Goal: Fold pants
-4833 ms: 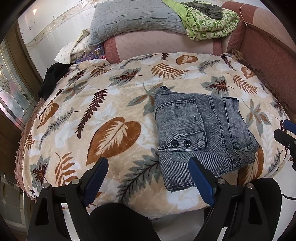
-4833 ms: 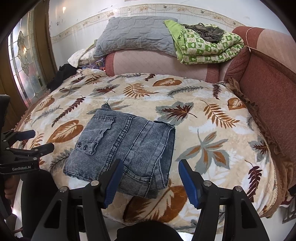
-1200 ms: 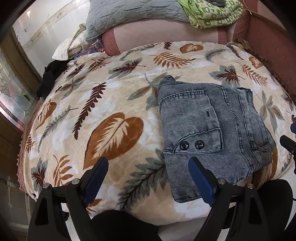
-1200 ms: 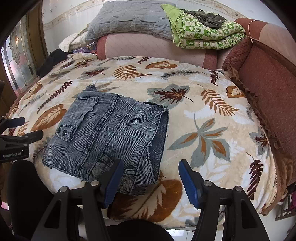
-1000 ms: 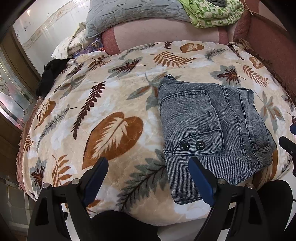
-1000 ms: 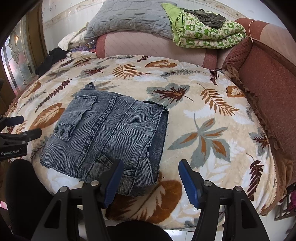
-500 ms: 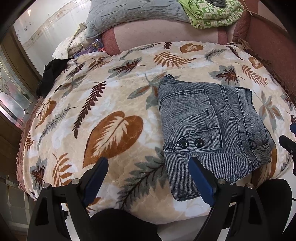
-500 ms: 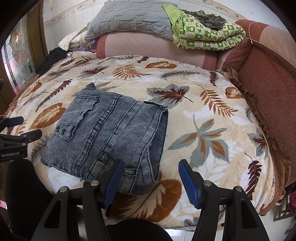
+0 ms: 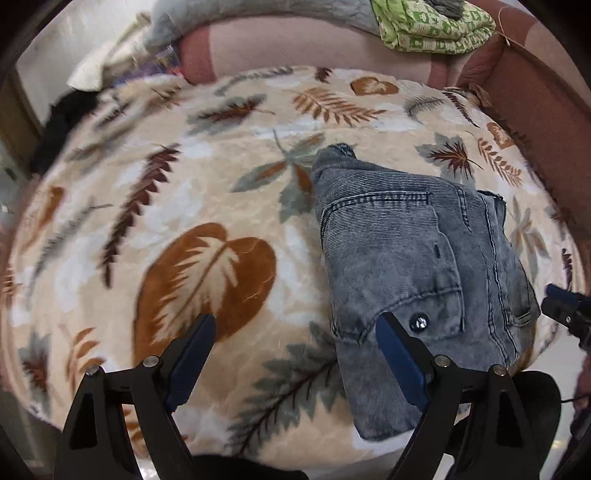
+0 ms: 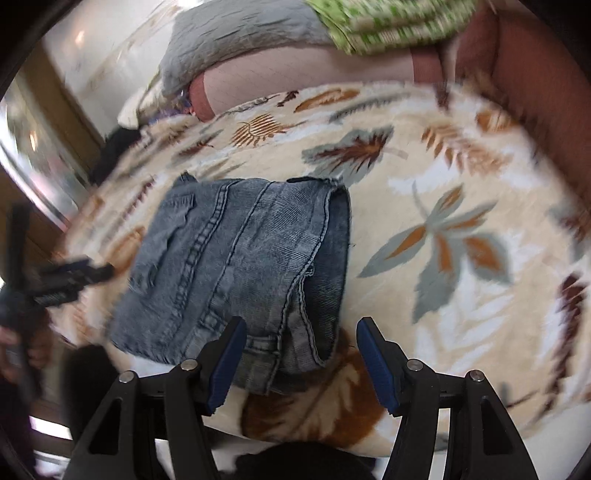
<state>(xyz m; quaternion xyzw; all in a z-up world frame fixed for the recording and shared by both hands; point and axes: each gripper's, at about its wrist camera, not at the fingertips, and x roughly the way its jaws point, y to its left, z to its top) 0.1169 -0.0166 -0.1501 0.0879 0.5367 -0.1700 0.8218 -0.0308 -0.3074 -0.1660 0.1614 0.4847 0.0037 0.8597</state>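
- Folded grey denim pants (image 9: pixel 413 258) lie on the leaf-print blanket (image 9: pixel 207 229) near the bed's front edge;
- left tongs (image 9: pixel 295 354) spread, empty, one finger over the pants;
- right tongs (image 10: pixel 297 354) spread, empty, above the pants' near corner.

Right wrist view, motion-blurred. Right tongs (image 10: pixel 299 360) at 6 o'clock, jaws apart, nothing between the blue pads; the left pad overlaps the near hem of the pants (image 10: pixel 243 273) in the picture, contact unclear. Pants are grey-blue denim, folded into a compact block left of centre on the leaf-print blanket (image 10: pixel 461 229). Left tongs (image 10: pixel 70 277) at 9 o'clock, beside the pants' left edge. Grey pillow (image 10: pixel 236 40) at 11 o'clock, green quilt (image 10: pixel 388 26) at 12.
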